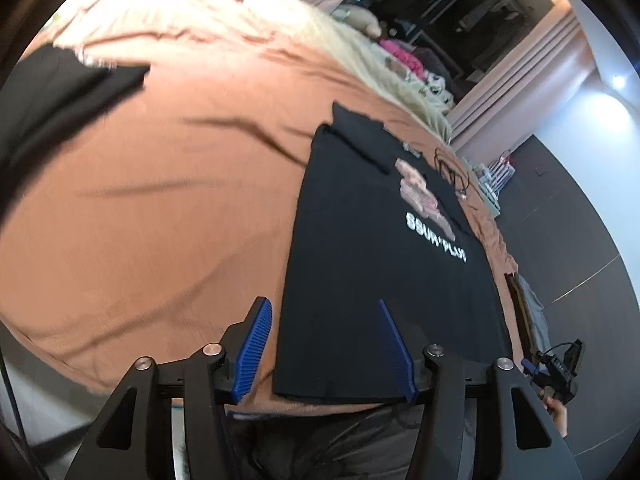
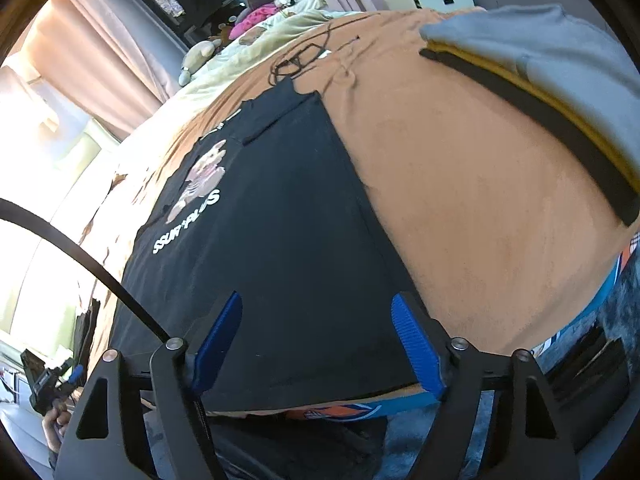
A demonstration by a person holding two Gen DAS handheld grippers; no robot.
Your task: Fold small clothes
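Observation:
A black T-shirt point(image 1: 380, 264) point(image 2: 280, 240) with a bear print and white lettering lies flat on the brown bedspread point(image 1: 160, 200) point(image 2: 480, 200), its sleeves folded in. My left gripper point(image 1: 322, 302) stands open low over the shirt's near left hem corner, one blue finger point(image 1: 256, 344) outside the shirt's edge and the other over the cloth. My right gripper point(image 2: 317, 295) stands open over the near right hem corner, with the cloth between its blue fingers point(image 2: 416, 348). Neither pair of pads presses on the cloth. Each wrist view shows the other gripper point(image 1: 560, 364) point(image 2: 52, 380) in a hand at the side.
A stack of folded clothes point(image 2: 540, 80), grey over yellow over black, sits at the bed's far right. Another black garment point(image 1: 60, 92) lies at the far left. A thin black cable point(image 2: 300, 56) lies beyond the shirt's collar. Pillows and plush toys point(image 2: 256, 20) lie further back.

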